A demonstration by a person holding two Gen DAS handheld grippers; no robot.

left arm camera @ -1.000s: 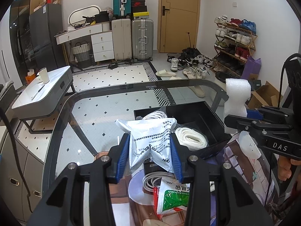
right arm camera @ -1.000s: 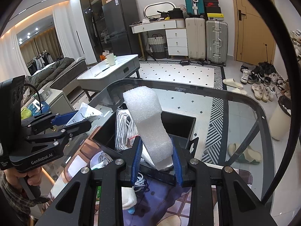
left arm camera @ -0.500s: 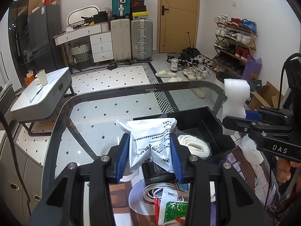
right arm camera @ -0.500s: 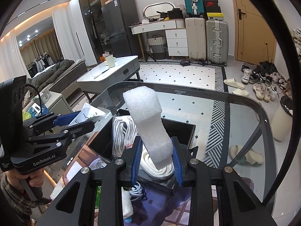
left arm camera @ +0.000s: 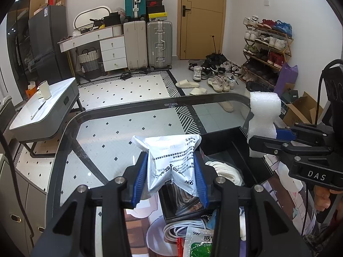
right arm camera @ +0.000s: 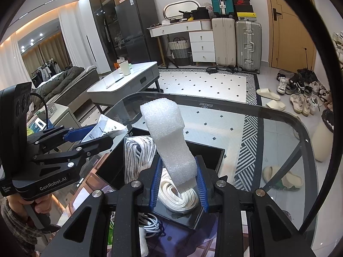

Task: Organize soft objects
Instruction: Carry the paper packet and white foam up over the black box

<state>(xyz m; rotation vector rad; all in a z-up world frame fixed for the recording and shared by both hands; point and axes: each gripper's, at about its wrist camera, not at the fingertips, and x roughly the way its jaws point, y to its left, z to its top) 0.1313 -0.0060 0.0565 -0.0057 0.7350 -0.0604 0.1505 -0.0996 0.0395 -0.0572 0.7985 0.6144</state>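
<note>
Both grippers hold soft items over a black open-topped box on a glass table

The left gripper [left arm camera: 170, 178] has its blue pads clamped on a crumpled silver foil pouch with black print [left arm camera: 171, 160], held above the near left corner of the black rectangular plastic box [left arm camera: 246, 150]. The right gripper [right arm camera: 178, 182] is clamped on the lower end of a white foam wrap piece [right arm camera: 169, 141], which stands upright over the box's near side. Inside the box [right arm camera: 212, 156] lie a coiled white flat strap [right arm camera: 180, 194] and, farther left, a white-and-grey striped rope bundle [right arm camera: 137, 152]. Near the box on the glass table [left arm camera: 128, 128] sit what looks like a green-and-white sachet [left arm camera: 199, 244] and a white cable coil [right arm camera: 150, 222]
</note>
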